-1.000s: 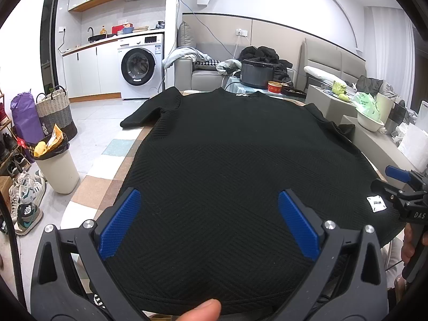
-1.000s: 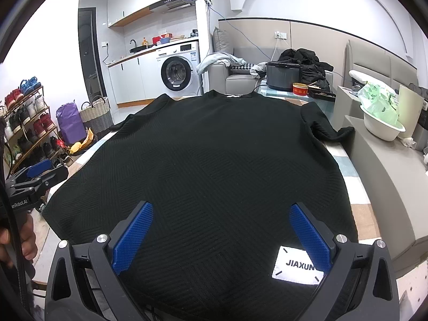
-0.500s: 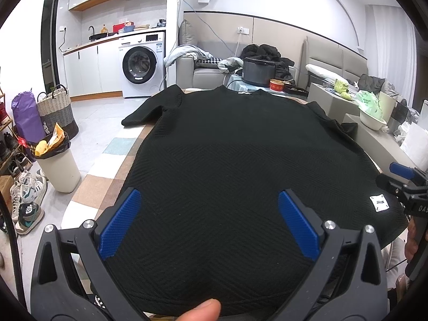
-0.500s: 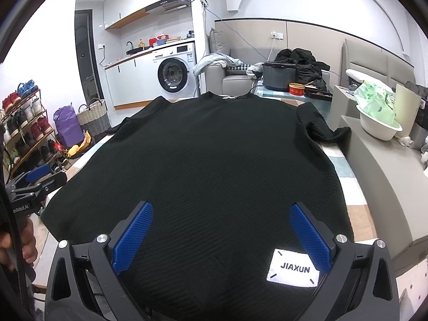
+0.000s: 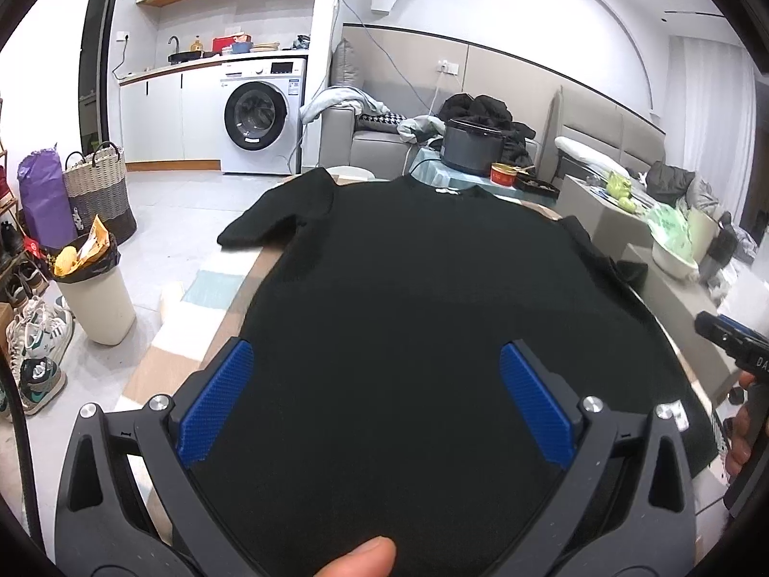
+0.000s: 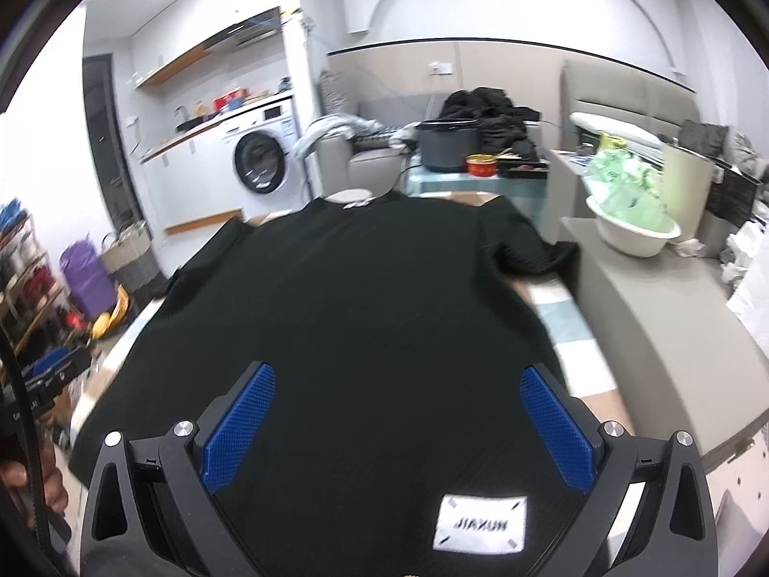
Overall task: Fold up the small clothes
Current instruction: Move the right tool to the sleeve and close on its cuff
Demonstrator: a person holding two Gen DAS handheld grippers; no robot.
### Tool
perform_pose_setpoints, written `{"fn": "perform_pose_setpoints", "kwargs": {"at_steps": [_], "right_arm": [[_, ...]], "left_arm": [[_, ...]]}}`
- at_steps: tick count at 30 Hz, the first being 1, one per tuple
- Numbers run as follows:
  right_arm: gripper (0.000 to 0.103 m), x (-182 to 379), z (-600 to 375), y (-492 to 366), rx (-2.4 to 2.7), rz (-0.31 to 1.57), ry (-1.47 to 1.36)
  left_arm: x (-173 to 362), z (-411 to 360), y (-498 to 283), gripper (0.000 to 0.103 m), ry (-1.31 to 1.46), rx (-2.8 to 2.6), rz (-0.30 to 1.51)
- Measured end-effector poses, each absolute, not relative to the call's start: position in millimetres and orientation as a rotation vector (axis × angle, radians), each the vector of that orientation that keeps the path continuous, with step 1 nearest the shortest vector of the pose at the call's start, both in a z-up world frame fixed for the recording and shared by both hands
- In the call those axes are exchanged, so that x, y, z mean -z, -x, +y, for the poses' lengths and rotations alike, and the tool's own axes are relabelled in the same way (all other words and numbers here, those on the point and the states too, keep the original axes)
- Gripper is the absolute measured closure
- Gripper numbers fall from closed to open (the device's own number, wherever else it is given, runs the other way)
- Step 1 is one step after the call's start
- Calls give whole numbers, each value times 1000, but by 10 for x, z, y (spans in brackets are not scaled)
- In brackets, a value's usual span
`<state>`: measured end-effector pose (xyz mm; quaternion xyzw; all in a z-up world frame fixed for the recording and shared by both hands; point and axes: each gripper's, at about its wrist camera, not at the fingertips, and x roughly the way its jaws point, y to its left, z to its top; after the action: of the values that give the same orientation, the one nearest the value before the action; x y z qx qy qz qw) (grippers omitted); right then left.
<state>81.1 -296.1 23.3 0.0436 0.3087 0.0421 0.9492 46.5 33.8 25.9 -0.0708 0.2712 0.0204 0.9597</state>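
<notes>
A black knit sweater (image 5: 423,298) lies spread flat on the table, collar at the far end and both sleeves out to the sides. My left gripper (image 5: 377,384) hovers open over the near hem on the left, with nothing between its blue pads (image 5: 216,404). The right gripper (image 6: 396,413) is also open, above the sweater (image 6: 365,298) near its white hem label (image 6: 478,524). Each gripper shows at the edge of the other's view: the right gripper (image 5: 730,341) and the left gripper (image 6: 53,370). A fingertip (image 5: 360,558) shows at the bottom of the left wrist view.
A pastel checked table cover (image 5: 211,283) shows beside the sweater. A full waste bin (image 5: 96,298) and shoes (image 5: 38,351) stand on the floor at left. A grey pot (image 5: 473,151) and a red bowl (image 5: 504,175) sit beyond the collar. A white basin (image 6: 634,235) rests on the bench at right.
Both views have shifted, so the sweater sits lower and looks smaller in frame. The right wrist view is now motion-blurred. Both grippers remain open and the sweater lies as before.
</notes>
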Motion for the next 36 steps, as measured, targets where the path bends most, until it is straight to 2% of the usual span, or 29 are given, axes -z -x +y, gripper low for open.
{"fn": "perform_pose_setpoints", "kwargs": {"at_steps": [7,13,14,15,16,17,25,36], "right_arm": [[0,-511,-3344,-1216,71,611,-278],[2,-519,-3468,-1739,122,665,-373],[6,-514,-3478,-1843,116,677,-387],[10,-503,-3490,-1915,106,684,-409],[19,-490,-3505,-1996,98,695,-431],[24,-480,-3526,-2086,98,706,-446],[24,-227,-4000,-2599,255,723,-514],[32,312,-4293,-2956,467,790,-613]], "left_arm": [[-482,513,-984,1,164,-28,553],[-585,732,-1546,1,201,-30,592],[-593,779,-1634,3,219,-20,597],[-598,825,-1736,11,233,-19,603],[-600,870,-1828,18,241,-20,612],[-606,907,-1911,20,245,-13,615],[-530,1301,-2561,50,280,-80,641],[-88,1421,-3121,51,288,-117,695]]}}
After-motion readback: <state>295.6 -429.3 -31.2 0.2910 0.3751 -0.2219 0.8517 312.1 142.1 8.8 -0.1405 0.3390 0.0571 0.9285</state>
